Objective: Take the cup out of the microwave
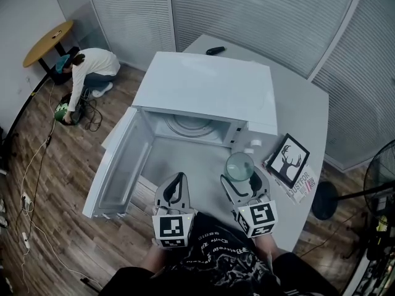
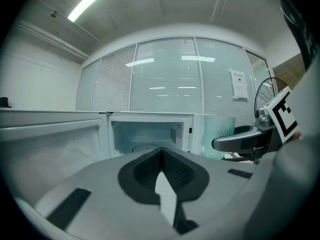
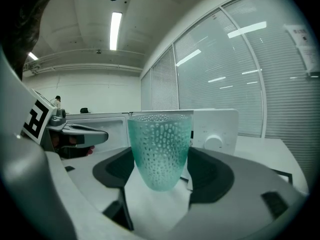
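Cup of dimpled teal glass (image 3: 160,149) stands upright, pinched between the jaws of your right gripper (image 1: 242,179), outside the white microwave oven (image 1: 203,88) and just before its open cavity. Your left gripper (image 2: 161,159) is alongside, jaws pressed together on nothing. The microwave's door (image 1: 117,165) stands wide.

A pale grey table (image 1: 308,103) carries a white microwave (image 1: 210,88), its door swung open to the left. Behind it, near the far edge, lies a small black object (image 1: 215,50). Right of the microwave lies a framed deer picture (image 1: 287,160), a magazine (image 1: 303,185) touching it at the table's edge
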Demonstrator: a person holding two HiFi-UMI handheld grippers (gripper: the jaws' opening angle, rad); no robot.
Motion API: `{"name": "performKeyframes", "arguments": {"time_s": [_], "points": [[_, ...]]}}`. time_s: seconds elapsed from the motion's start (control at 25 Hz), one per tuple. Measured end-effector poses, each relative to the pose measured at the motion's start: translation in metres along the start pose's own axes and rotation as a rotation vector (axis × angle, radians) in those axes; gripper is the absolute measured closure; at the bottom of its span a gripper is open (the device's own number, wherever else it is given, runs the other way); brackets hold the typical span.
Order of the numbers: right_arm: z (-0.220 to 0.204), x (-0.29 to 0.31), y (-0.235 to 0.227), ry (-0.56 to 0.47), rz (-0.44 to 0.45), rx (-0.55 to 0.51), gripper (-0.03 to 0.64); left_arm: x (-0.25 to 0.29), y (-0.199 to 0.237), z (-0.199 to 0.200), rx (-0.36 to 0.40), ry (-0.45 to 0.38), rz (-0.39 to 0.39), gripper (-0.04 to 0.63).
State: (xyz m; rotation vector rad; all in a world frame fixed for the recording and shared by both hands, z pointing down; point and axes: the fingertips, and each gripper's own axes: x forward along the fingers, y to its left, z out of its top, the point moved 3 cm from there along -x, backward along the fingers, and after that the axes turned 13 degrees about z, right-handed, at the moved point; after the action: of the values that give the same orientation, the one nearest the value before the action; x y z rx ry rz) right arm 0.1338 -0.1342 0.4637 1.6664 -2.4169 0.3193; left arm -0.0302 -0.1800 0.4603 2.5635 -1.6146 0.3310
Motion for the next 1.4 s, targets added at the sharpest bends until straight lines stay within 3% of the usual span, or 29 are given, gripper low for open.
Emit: {"name": "performKeyframes", "arguments": {"time_s": [1.4], "points": [[0.006,-0.009,-0.003,-0.028,-0.064,-0.027,0.279,0.004,-0.005,0.007,-0.031,-0.028,-0.023,0.591]]}}
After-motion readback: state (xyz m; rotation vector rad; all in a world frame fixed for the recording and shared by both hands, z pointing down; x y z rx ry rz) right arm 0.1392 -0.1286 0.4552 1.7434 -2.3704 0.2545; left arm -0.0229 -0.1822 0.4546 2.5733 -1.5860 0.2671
